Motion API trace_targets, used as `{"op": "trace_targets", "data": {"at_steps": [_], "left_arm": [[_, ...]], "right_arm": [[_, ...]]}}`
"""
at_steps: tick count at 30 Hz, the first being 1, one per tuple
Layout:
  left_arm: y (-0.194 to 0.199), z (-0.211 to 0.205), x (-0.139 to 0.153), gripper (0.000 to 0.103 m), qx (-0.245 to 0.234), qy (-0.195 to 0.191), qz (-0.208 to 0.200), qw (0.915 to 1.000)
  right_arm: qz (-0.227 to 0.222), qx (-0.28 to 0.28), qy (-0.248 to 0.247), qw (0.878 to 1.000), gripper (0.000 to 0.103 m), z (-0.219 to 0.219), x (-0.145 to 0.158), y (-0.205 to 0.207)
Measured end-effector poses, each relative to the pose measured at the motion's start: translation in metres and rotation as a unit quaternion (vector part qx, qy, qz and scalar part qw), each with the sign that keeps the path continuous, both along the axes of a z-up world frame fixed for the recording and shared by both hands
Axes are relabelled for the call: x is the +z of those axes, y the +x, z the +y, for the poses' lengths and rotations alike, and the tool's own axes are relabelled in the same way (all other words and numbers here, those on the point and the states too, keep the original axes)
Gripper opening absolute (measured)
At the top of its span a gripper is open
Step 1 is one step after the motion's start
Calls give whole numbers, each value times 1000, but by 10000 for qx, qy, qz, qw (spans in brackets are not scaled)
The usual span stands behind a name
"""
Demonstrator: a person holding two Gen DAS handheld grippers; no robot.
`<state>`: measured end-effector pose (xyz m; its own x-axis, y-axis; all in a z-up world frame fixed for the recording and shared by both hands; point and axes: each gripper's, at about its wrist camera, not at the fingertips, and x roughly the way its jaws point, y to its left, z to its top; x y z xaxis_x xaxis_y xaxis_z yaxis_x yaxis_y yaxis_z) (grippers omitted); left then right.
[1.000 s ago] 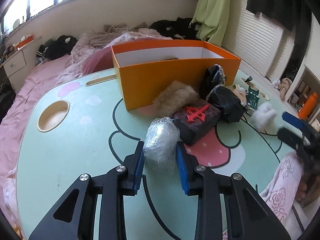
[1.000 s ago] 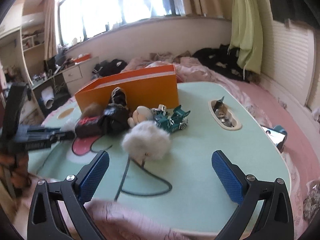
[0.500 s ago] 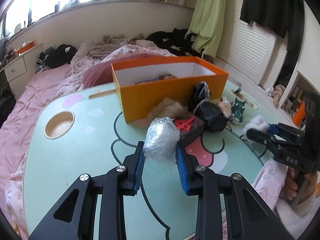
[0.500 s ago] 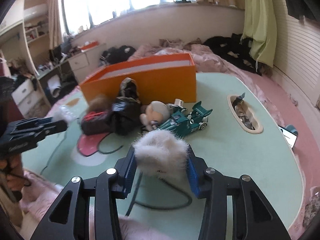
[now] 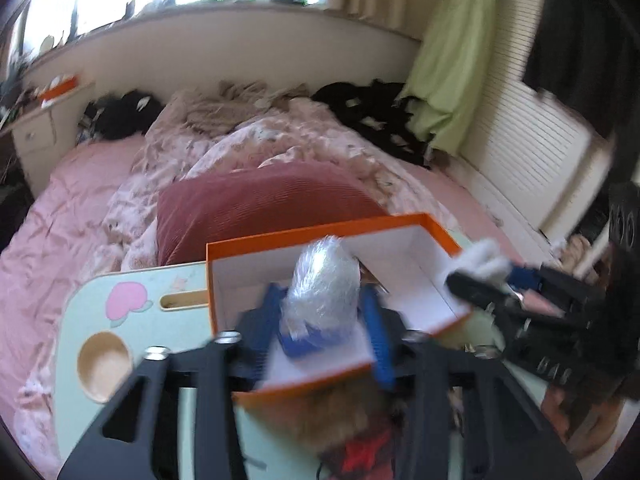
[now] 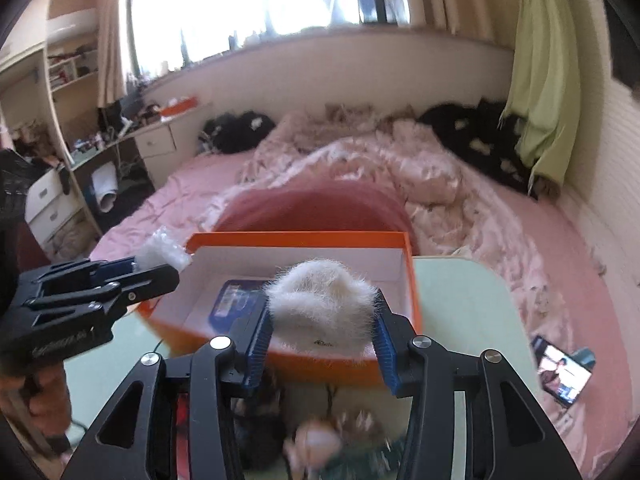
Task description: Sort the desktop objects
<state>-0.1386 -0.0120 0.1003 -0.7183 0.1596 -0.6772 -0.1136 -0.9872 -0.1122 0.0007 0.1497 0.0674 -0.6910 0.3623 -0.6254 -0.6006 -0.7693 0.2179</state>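
We judge the crinkly clear plastic-wrap bundle [image 5: 322, 280] and fluffy white fur pom-pom [image 6: 320, 304] light and squashy, best pinched mid-body, as the left hand-held gripper [image 5: 320, 316] and right hand-held gripper [image 6: 320, 340] ease their jaws open around them over the orange cardboard box [image 6: 300, 240].

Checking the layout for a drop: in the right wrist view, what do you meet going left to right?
Left tool with crinkly plastic bundle → blue packet inside orange box → white fluffy ball → phone.
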Motion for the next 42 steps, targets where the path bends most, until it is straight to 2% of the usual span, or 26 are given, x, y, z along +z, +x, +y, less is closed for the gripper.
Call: {"op": "trace_targets", "data": {"at_steps": [1,4,8,11,13,15,17,19,23,25,26,30,42], "left_arm": [[-5,1,-3,62,112,-77,9,9999],[-4,-1,-12,62,265,-237,46,9994],[19,-13,-17,63,150,86,-15,9998],[46,-16,-18,69,117,75,15,9999],[66,-15,-21,72,-6,-32,11,10000],[85,-10,-29,74,-149,-211,-57,9996],[105,-4,-44,74,-265,-439,-139,9986],[117,1,-59,74,-274,-562,-234,9978],[130,9,-79,74,-367,-430,-420,9975],[134,13,-84,75,-307,-484,-410,9975],[136,16,-85,76,-267,-604,-360,9972],[135,17,-91,103,-167,-637,-377,9971],[130,17,-91,103,-217,-626,-331,9973]], "right_arm": [[9,-49,-174,9998,60,8,-5,-4],[175,-202,-311,9992,69,9,-12,5],[369,-248,-68,9990,84,-17,-10,36],[360,-163,-164,9991,98,-40,-11,56],[290,-18,-106,9995,98,-66,-16,69],[74,19,156,9998,99,-88,-23,76],[-170,-54,410,9990,101,-108,-34,83],[-275,-94,459,9985,101,-120,-47,88],[-575,-272,610,9961,101,-132,-66,91],[-756,-312,667,9944,103,-135,-77,91],[-624,-308,641,9955,103,-136,-81,94],[-396,-300,693,9964,103,-134,-90,105],[-338,-271,739,9963,103,-135,-95,109]]}}
